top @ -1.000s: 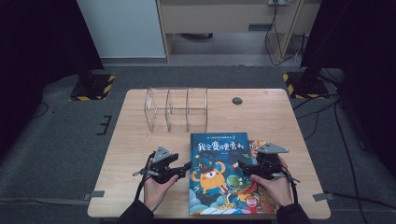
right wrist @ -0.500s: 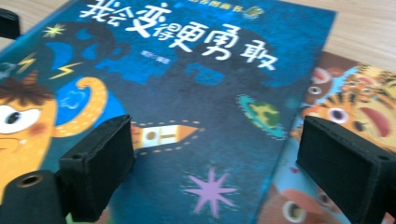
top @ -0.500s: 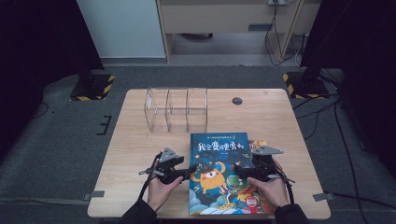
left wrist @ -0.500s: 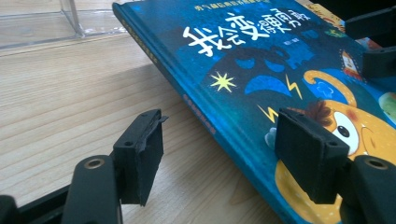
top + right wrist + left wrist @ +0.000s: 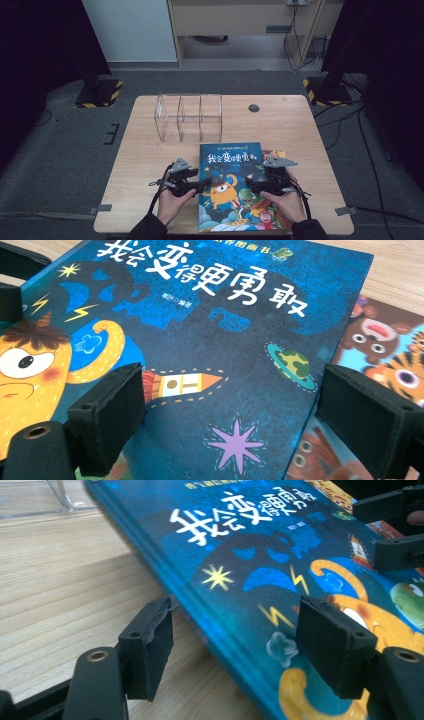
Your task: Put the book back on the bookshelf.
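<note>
A blue picture book (image 5: 232, 185) with a cartoon monster on its cover lies flat at the table's near edge. It rests on a second, orange-toned book (image 5: 276, 154) that sticks out at its right. My left gripper (image 5: 200, 186) lies level at the blue book's left edge. In the left gripper view its jaws (image 5: 240, 640) stand wide apart and have just been opening. The book's (image 5: 260, 575) edge runs between the pads, which do not press on it. My right gripper (image 5: 252, 188) is open at the right edge, and its pads (image 5: 107, 415) straddle the cover (image 5: 215, 330) without touching.
A clear acrylic divider rack (image 5: 189, 117) stands upright behind the books, mid-table. A small black round disc (image 5: 254, 108) sits at the back right. The lower book's tiger and bear pictures (image 5: 385, 355) show under the blue cover. Bare wood (image 5: 65, 585) lies left of the books.
Both hands have shifted only slightly inward along the book's side edges. The books and the rack stay where they were.
</note>
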Tool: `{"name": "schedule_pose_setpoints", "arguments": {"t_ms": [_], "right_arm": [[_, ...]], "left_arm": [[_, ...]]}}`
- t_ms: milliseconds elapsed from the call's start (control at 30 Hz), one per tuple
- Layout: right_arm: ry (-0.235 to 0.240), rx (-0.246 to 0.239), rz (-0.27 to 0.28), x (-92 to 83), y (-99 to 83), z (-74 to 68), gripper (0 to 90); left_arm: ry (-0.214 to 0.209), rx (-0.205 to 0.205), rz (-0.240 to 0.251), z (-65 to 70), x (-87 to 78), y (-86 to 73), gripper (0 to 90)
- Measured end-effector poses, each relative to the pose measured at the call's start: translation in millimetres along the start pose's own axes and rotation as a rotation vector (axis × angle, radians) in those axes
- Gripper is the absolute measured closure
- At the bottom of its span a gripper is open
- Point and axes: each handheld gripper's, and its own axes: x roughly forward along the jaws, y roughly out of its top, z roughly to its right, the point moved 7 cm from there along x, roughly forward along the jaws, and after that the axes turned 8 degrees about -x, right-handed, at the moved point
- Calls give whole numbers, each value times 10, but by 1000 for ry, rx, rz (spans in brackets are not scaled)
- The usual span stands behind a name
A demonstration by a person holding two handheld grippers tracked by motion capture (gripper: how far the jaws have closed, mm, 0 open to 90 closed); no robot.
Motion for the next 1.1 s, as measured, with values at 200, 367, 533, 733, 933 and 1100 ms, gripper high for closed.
{"name": "schedule_pose_setpoints", "arguments": {"t_ms": [200,367,533,733,933,1100], "right_arm": [[-2,-3,-1,4,2,-6,117],[4,-10,0,20,15,-27,125],[6,-8,1,33,30,-47,131],[4,-8,3,42,39,-59,143],[7,-14,4,65,58,-88,147],[10,-17,5,76,67,-104,148]], "left_arm": [[-26,-39,-19,-25,18,0,278],[-59,-77,-37,-56,56,-11,229],[-70,-98,-27,-64,68,-22,219],[-78,-116,-40,-67,79,-29,206],[-79,-137,-62,-81,81,-20,197],[-62,-132,-80,-75,50,-15,199]]}}
